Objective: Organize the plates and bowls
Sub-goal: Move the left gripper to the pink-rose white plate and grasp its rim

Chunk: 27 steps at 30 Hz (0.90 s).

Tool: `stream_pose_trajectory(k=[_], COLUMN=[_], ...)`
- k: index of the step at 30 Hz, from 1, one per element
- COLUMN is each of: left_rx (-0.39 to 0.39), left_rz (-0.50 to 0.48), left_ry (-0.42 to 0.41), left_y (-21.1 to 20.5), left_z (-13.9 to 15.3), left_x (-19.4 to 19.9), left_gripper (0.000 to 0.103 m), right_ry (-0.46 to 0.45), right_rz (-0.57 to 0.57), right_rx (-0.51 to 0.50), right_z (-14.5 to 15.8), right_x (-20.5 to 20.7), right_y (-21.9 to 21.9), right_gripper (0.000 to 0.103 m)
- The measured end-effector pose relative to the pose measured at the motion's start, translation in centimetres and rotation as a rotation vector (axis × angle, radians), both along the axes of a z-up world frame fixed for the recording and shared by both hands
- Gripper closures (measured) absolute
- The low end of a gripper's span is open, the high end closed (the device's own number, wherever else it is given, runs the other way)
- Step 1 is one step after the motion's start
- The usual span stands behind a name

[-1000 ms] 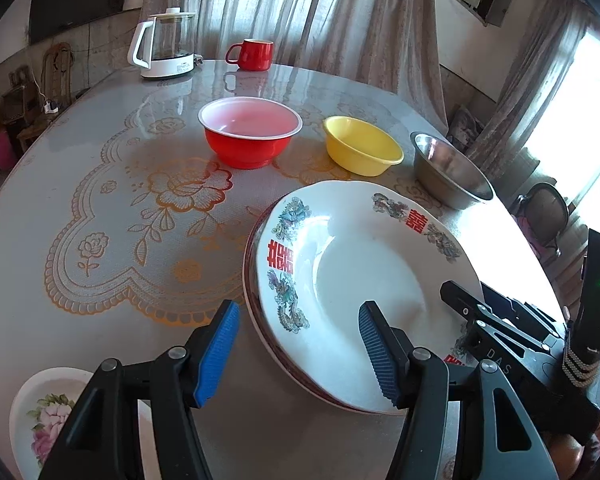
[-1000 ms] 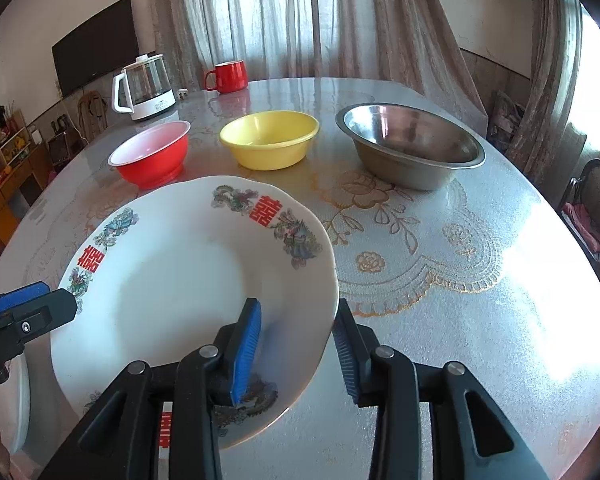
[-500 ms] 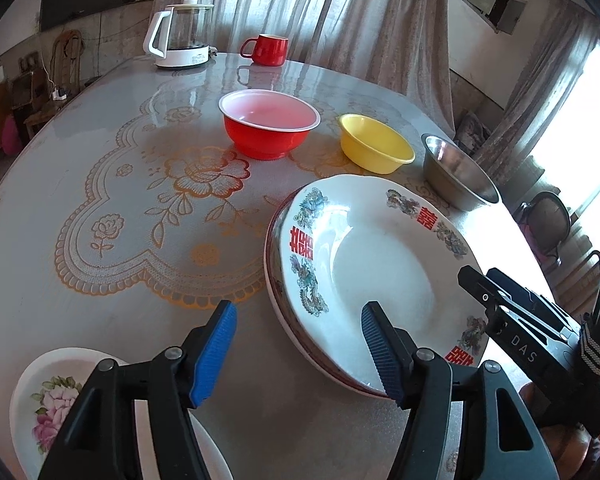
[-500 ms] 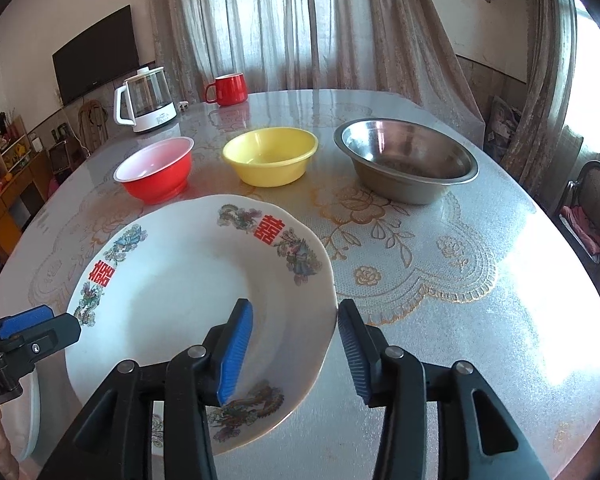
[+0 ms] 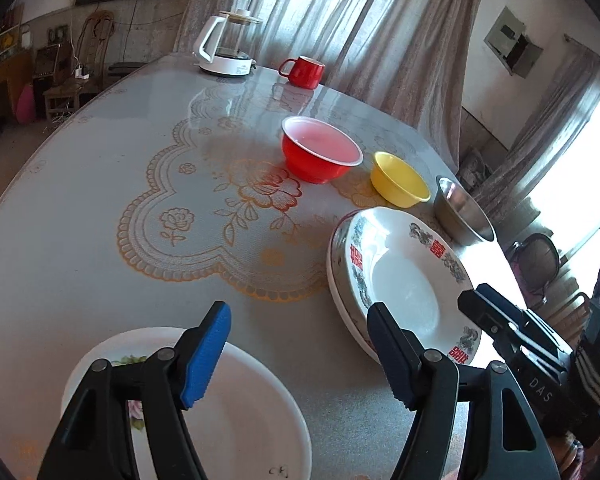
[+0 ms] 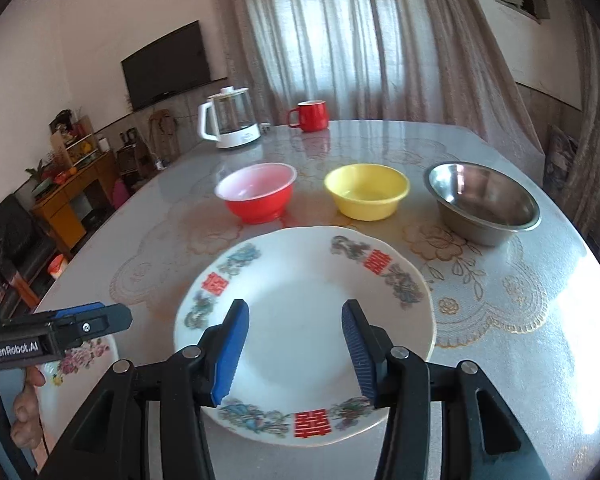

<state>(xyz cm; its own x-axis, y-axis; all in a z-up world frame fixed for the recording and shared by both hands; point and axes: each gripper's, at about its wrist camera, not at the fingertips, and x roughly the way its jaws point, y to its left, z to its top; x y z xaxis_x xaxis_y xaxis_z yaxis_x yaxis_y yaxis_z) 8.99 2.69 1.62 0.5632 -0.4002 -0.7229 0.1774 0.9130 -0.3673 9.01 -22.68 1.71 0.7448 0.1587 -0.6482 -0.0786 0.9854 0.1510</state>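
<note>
A white plate with red characters [image 6: 304, 328] lies on top of a plate stack [image 5: 404, 280] at the table's near side. My right gripper [image 6: 294, 348] hovers over its near rim, jaws opening, pads clear of the plate; it also shows as a black finger [image 5: 500, 320] in the left wrist view. My left gripper [image 5: 300, 352] is empty, jaws opening, its left finger over a flowered plate [image 5: 240, 412] and its right finger beside the stack. Behind stand a red bowl [image 6: 256, 196], a yellow bowl [image 6: 366, 190] and a steel bowl [image 6: 482, 202] in a row.
A glass kettle [image 6: 230, 124] and a red mug [image 6: 310, 116] stand at the table's far edge. The flowered plate [image 6: 80, 364] sits near the front left edge. A lace-patterned cloth [image 5: 220, 208] covers the table. Chairs stand off to the right.
The right gripper's jaws have spread away from the plate's rim, and it has drawn back and up. The left gripper has swung left over the flowered plate, its jaws wider.
</note>
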Motion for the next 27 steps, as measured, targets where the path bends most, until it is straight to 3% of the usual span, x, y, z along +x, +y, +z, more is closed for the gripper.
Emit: stream_pose_trajectory(k=[3,11,17,22,24,27], left_rx=[-0.026,-0.032,-0.03,-0.071,-0.085,-0.078], left_rz=[0.05,0.156,0.183,0.168,0.145,0.12], left_ry=[-0.024,-0.05,-0.012,0.043,0.06,0.062], left_y=[2.7,8.9,12.0,13.1,12.8,12.1], left_z=[0.7,0.5,-1.6,-3.6,-4.3,-5.0], left_x=[-0.5,-2.1,-4.1,-5.6,-6.0,-6.5], left_gripper=[0.023,0.021,0.021,0.03,0.043,0.054], right_ry=[0.004,0.113,0.24,0.294,0.302,0.314], right_rz=[0.125,0.456,0.524,0.508,0.511,0.513], right_rx=[0.035,0.181,0.286,0.308,0.317,0.313], right_z=[0.3,-1.4,-4.4,-6.3,-6.7,-7.2], right_x=[-0.3,-1.4,-0.5,-0.1,0.1,0.0], right_y=[2.3,8.7,11.1,11.4,11.5,11.8], right_gripper=[0.054,0.054,0.054,0.054,0.054,0.054])
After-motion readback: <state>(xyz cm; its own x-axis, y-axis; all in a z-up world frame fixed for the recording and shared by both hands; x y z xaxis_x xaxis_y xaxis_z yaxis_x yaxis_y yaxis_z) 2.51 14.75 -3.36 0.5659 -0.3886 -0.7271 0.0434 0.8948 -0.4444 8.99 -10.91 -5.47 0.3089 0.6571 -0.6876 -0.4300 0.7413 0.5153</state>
